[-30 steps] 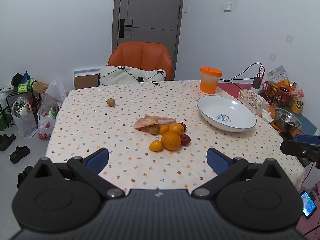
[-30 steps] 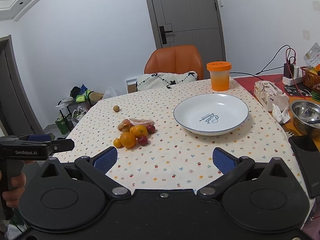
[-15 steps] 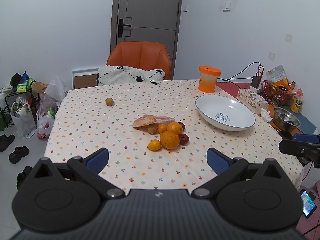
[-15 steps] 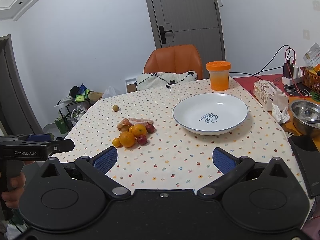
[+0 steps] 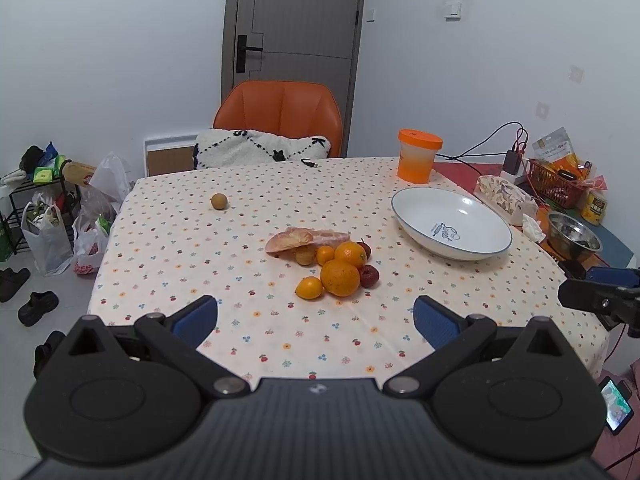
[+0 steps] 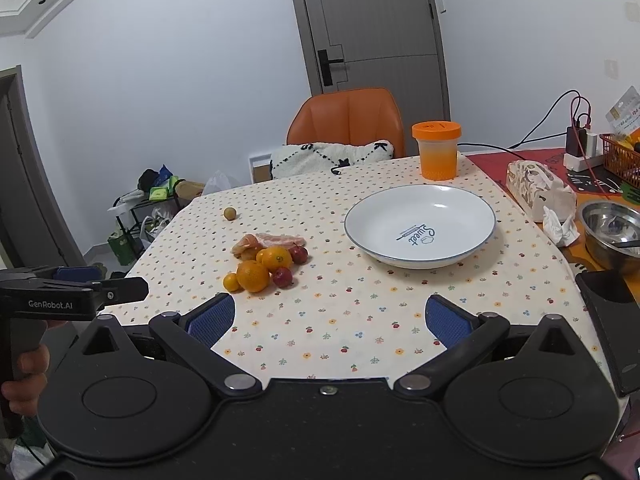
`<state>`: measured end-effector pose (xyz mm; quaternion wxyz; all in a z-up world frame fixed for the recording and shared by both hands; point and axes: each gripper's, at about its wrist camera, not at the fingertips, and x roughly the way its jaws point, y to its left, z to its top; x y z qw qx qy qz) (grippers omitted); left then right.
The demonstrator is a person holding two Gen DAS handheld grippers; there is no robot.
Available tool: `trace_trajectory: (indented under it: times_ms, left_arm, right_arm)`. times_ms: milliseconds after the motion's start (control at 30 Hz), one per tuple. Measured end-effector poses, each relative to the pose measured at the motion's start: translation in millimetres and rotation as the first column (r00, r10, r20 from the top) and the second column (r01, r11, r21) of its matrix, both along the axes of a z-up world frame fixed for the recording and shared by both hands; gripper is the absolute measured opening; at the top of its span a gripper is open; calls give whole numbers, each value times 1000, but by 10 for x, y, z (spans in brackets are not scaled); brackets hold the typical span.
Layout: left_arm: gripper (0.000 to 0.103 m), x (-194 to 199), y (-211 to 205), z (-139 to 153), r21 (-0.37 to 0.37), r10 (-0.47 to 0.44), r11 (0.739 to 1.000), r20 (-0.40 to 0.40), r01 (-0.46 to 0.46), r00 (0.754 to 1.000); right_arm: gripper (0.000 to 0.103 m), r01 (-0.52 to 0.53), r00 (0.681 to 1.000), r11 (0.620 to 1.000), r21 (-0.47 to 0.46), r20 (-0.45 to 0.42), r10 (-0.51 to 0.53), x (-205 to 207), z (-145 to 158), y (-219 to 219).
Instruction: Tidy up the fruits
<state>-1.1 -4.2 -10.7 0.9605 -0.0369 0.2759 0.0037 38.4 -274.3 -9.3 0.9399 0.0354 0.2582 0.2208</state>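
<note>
We hold both the left gripper and right gripper spread wide, empty, low in frame; the heap of small orange and red fruits sits mid-frame, left of the white round ceramic plate.

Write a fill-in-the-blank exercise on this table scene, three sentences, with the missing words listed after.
1. The white plate holds ____ fruit.
2. The lone small brown fruit lies apart from the fruit pile, toward the ____ chair.
3. Both the left tongs and the right tongs are ____, holding nothing.

Missing words: no; orange; open
</note>
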Motion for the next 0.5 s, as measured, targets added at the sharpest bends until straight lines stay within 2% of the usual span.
trace_trajectory:
  times_ms: [500]
  left_arm:
    - [103, -4, 33, 19, -2, -4, 1000, -2, 4, 1000]
  right_arm:
    - [103, 3, 1000, 1000, -9, 10, -3, -11, 8, -5]
